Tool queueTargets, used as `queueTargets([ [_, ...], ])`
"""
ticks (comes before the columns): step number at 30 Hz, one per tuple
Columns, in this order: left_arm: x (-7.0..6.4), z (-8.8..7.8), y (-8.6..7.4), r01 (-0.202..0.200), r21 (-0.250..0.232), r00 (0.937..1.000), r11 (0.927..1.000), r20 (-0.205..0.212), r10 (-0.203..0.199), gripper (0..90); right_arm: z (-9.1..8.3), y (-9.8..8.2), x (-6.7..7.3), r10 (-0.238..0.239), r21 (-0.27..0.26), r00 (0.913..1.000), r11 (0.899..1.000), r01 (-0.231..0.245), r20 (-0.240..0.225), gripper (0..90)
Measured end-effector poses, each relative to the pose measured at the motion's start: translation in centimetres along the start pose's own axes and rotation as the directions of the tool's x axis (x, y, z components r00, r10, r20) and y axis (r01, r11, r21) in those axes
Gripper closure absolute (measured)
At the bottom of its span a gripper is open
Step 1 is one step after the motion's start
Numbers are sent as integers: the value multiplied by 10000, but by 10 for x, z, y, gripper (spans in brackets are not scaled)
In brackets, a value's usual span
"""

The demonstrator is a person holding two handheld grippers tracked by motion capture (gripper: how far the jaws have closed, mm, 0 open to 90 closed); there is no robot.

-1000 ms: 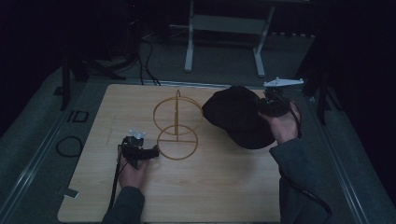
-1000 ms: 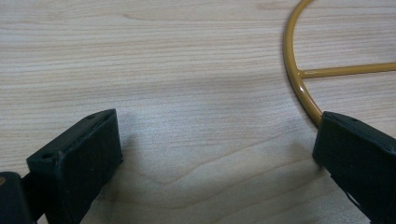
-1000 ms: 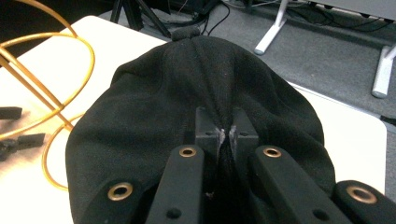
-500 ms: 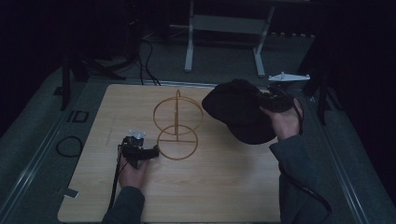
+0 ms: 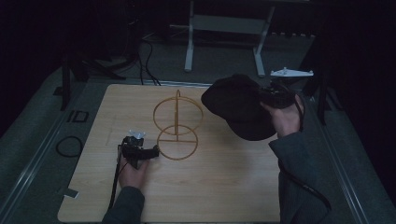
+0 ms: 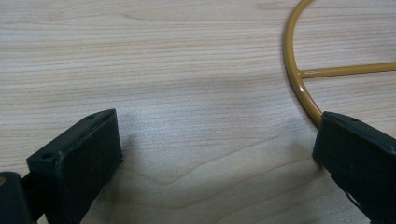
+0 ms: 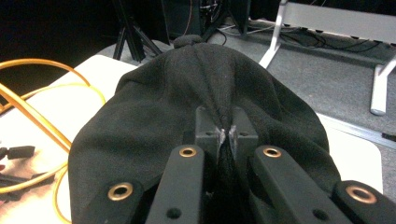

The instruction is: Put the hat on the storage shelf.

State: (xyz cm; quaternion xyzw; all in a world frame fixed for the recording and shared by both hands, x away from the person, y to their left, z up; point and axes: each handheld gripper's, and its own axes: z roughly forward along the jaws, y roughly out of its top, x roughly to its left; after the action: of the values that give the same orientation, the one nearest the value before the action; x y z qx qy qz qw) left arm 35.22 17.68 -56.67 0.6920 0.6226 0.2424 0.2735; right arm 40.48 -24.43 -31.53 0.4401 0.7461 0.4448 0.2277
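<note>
1. Light wooden table [image 5: 210, 186]. It bears the stand and your left hand; bare grain runs under the left gripper's jaws in the left gripper view.

2. Black soft fabric cap [image 5: 238, 105]. Over the last second you have lifted it and carried it up and slightly away from you, so it now hangs clear of the table, to the right of the stand's upper ring and near it. Judged from that, the hanging step is under way but the cap is not yet over the stand. The cloth is dark and matte, with seams meeting at a small button on the crown [image 7: 189, 41]; the brim droops toward you.

3. Mustard-yellow wire stand [image 5: 177, 123]. A flat base ring with a crossbar lies on the table and an upright ring rises above it. Unmoved across the second.

4. Right gripper [image 7: 226, 135]. Your jaws are clenched on a fold of the cap's cloth.

5. Left gripper [image 5: 140, 150]. It has stayed resting on the table with its jaws spread wide, holding nothing; the far jaw sits just beside the base ring [image 6: 303, 91], ready to steady it.
</note>
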Motion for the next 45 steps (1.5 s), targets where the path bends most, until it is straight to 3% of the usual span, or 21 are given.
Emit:
queueTargets([
  [23, 0, 0, 0, -6, 0, 10000, 10000, -3, 6, 7, -10, 14, 10, -29, -648, 9996, 9979, 11, -276, 859],
  [45, 0, 0, 0, -3, -5, 10000, 10000, -1, 3, 7, -7, 30, 26, -182, -947, 9980, 9954, 124, -607, 859],
])
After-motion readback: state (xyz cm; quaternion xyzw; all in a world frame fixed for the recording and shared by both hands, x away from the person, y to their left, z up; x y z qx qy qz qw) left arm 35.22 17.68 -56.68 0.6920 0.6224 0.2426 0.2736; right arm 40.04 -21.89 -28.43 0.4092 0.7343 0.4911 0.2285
